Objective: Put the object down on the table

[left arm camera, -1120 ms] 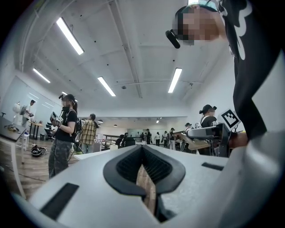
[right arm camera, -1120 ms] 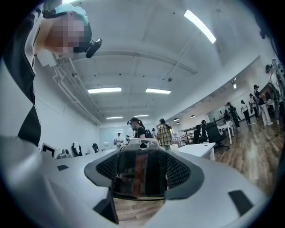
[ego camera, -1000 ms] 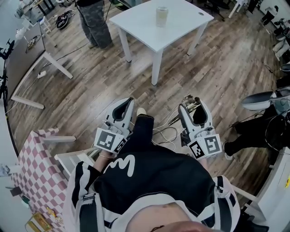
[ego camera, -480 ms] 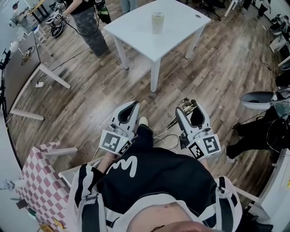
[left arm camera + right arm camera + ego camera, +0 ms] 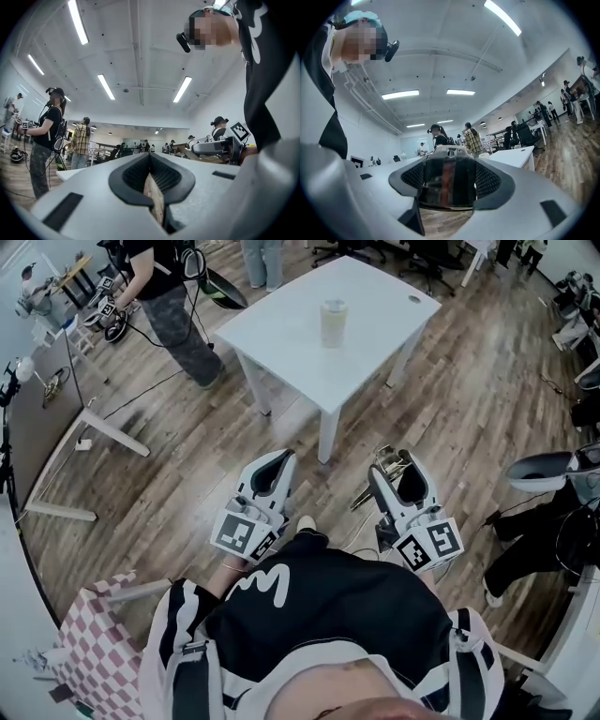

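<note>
In the head view the white table stands ahead of me with a clear cup on it. My right gripper is held at waist height over the wood floor, short of the table, and is shut on a shiny metal object. The right gripper view shows that object filling the space between the pads of the right gripper. My left gripper is level with it on the left. In its own view the left gripper has its pads together, holding nothing.
A person with grippers stands beyond the table's left corner. A white desk frame lies at the left, and a checkered cloth at the lower left. A chair stands at the right. Cables run on the floor by my feet.
The view has shifted, and the table and cup now sit lower and nearer in the frame. Both grippers keep the same pose, and the right one still holds the metal object.
</note>
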Demonstrator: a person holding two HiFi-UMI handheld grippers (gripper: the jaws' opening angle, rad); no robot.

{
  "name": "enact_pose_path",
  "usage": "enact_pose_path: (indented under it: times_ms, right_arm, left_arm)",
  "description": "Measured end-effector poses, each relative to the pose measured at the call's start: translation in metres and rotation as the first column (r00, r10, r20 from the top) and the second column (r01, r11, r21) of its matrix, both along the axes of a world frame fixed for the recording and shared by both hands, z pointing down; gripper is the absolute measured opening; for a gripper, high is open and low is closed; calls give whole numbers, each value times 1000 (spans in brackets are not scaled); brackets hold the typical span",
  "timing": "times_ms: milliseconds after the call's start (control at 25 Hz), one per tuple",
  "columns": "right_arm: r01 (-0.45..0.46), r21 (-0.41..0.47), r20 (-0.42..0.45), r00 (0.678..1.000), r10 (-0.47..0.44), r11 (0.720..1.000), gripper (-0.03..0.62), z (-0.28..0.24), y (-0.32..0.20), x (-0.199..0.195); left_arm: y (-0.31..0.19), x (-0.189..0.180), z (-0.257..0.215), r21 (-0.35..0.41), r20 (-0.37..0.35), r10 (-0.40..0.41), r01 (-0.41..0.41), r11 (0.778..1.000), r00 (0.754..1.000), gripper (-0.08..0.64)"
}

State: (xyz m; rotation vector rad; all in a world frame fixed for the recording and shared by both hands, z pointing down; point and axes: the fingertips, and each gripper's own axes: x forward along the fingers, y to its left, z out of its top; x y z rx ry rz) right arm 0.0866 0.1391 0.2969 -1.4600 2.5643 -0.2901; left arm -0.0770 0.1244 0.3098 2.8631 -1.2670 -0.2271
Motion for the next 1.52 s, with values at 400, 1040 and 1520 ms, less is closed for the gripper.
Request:
enact_pose_path:
  times_ms: [400, 1040, 1520]
  right_arm:
    - [-15, -10, 14, 1000, 15, 1000, 291, 4, -78, -21]
    - [-26, -29, 18, 999, 26, 999, 291, 15, -129, -23]
    - [-1, -32, 3, 1000, 1, 999, 293, 15, -139, -33]
  left_arm:
    - [-78, -17, 9, -9, 17, 45, -45, 999, 999, 5]
    - [-128, -2, 20, -21, 8, 106, -106, 994, 994, 5]
    - [-135, -7, 16, -35, -45, 91, -92, 995, 995, 5]
